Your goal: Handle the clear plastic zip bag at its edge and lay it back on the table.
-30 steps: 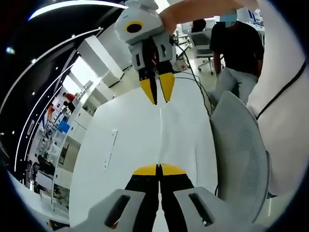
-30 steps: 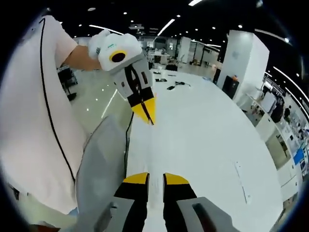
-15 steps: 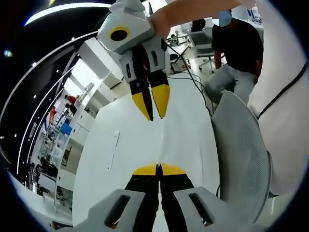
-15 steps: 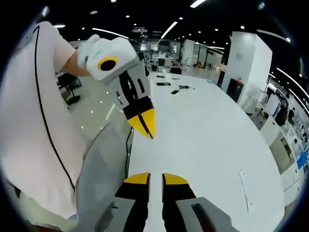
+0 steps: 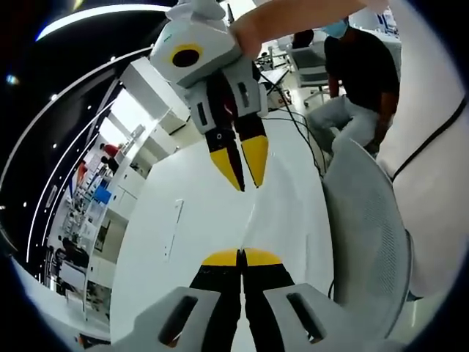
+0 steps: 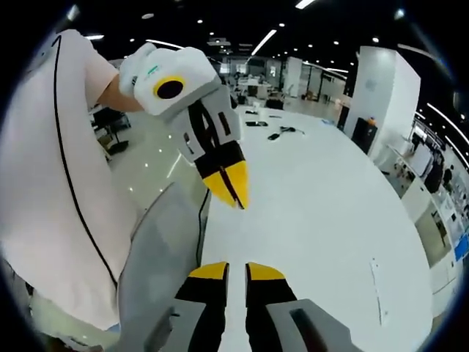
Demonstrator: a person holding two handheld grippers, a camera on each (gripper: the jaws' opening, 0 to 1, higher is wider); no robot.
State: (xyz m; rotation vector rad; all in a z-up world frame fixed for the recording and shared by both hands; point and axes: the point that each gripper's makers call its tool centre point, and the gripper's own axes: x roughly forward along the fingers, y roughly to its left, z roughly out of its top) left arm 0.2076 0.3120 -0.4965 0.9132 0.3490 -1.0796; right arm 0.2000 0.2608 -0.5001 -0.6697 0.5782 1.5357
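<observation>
Tools face each other above the white counter (image 5: 198, 220): left tool (image 5: 241, 257) clenched, right tool (image 6: 234, 271) slightly parted, apparently stretching a barely visible clear bag.

An open-plan lab or office: long white table (image 6: 322, 198), strip ceiling lights (image 6: 264, 42), mesh chair (image 5: 366, 227).

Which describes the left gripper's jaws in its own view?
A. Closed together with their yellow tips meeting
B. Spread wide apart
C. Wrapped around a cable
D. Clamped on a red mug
A: in the left gripper view the left gripper has its yellow tips pressed together over the white table, with no gap visible between them.
</observation>
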